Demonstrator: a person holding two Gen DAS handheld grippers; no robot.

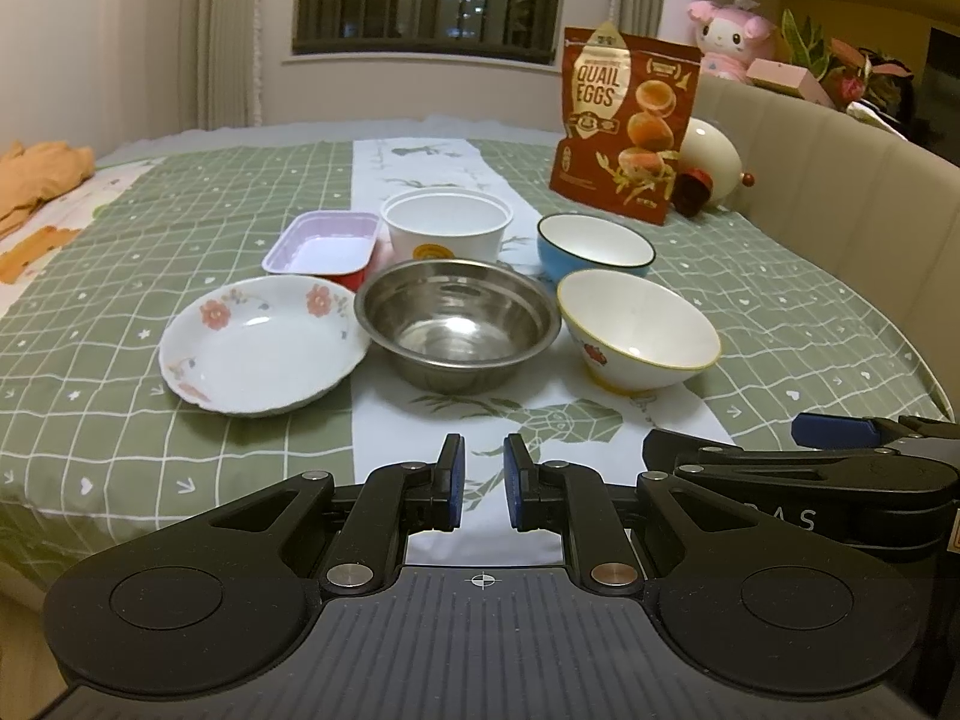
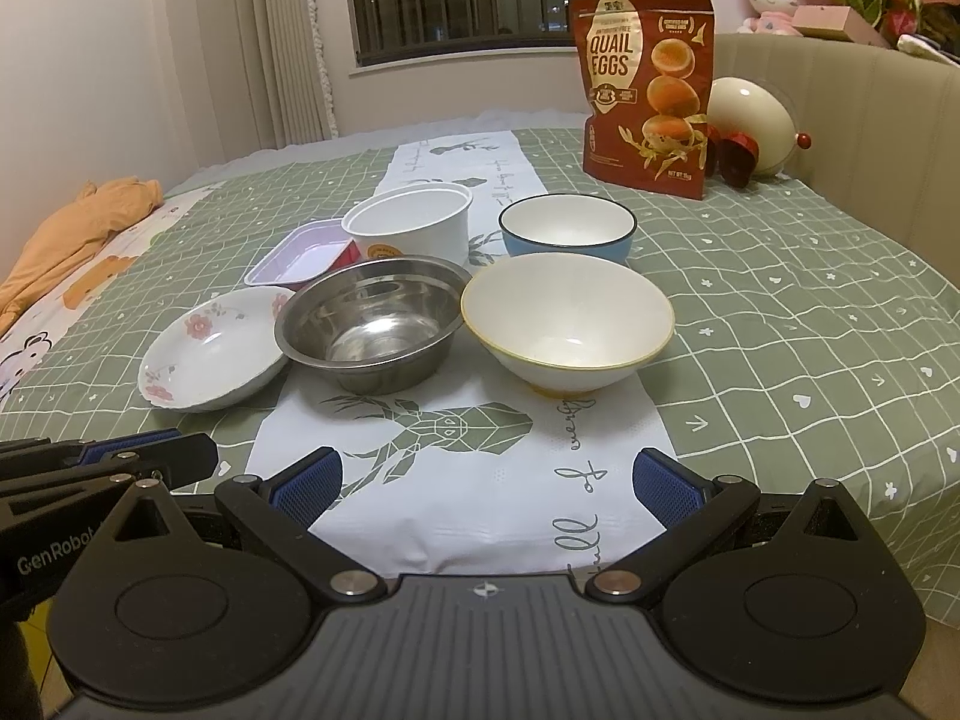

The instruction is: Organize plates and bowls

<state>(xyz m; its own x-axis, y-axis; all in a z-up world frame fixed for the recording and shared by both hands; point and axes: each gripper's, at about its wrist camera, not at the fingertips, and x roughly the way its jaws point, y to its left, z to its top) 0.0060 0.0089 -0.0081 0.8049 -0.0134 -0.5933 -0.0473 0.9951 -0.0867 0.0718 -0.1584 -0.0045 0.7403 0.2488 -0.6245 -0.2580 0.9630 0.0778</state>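
Observation:
On the white runner stand a steel bowl, a white bowl with a yellow rim to its right, and a floral plate to its left. Behind them are a blue bowl, a white plastic tub and a purple rectangular tray. My left gripper hovers in front of the steel bowl, shut with nothing between its pads. To the right of it, my right gripper stands wide open and empty, facing the white bowl.
A red quail-egg bag stands upright at the back right, with a cream egg-shaped ornament behind it. An orange cloth lies at the far left. A padded beige rail bounds the right side of the green checked cloth.

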